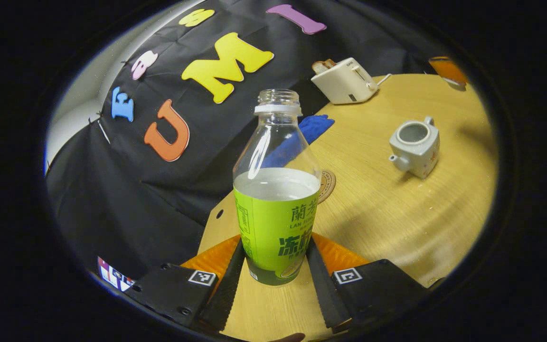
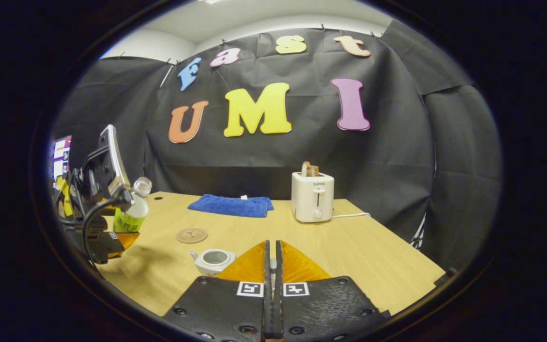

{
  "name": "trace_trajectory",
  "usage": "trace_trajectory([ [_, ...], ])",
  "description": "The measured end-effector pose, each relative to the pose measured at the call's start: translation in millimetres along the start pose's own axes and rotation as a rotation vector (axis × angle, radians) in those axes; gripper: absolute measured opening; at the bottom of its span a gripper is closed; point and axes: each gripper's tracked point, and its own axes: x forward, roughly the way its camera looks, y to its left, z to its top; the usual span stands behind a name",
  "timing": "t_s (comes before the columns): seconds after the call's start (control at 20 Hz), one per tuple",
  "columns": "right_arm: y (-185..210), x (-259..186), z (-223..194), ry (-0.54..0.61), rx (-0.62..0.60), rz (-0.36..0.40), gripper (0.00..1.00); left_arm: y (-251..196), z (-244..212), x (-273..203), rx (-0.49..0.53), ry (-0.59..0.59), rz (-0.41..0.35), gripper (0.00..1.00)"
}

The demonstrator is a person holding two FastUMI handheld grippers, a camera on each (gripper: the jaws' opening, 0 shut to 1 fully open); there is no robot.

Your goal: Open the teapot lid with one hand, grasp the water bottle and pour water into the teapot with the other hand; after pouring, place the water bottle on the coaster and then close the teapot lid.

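Note:
A clear water bottle (image 1: 276, 209) with a green label and no cap is about half full, and my left gripper (image 1: 273, 270) is shut on its lower body. In the right gripper view the bottle (image 2: 133, 213) leans slightly over the table's left end, held by the left gripper (image 2: 112, 240). The pale grey teapot (image 1: 413, 147) stands lidless on the table, well right of the bottle. My right gripper (image 2: 272, 266) hovers just above and behind the teapot (image 2: 214, 260), closed to a narrow slit on the teapot lid, which is mostly hidden. A round coaster (image 2: 191, 235) lies between bottle and teapot.
A folded blue cloth (image 2: 231, 205) lies at the back of the wooden table (image 2: 373, 256). A white toaster (image 2: 312, 195) with bread in it stands at the back right, its cord trailing right. An orange object (image 1: 447, 70) sits at the far edge in the left gripper view.

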Motion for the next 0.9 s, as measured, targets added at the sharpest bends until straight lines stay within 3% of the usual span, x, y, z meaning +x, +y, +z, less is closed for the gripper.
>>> trace_trajectory([
  [0.45, -32, -9, -7, -0.012, 0.004, -0.035, 0.00, -20, 32, -1, 0.413, -0.032, 0.011, 0.75],
  [0.6, -43, -13, -11, -0.015, 0.016, -0.048, 0.00, -17, 38, 2, 0.573, -0.012, 0.052, 0.74],
  [0.9, -54, -13, -16, -0.010, 0.027, -0.044, 0.00, -14, 51, 7, 0.744, 0.025, 0.076, 0.74],
])
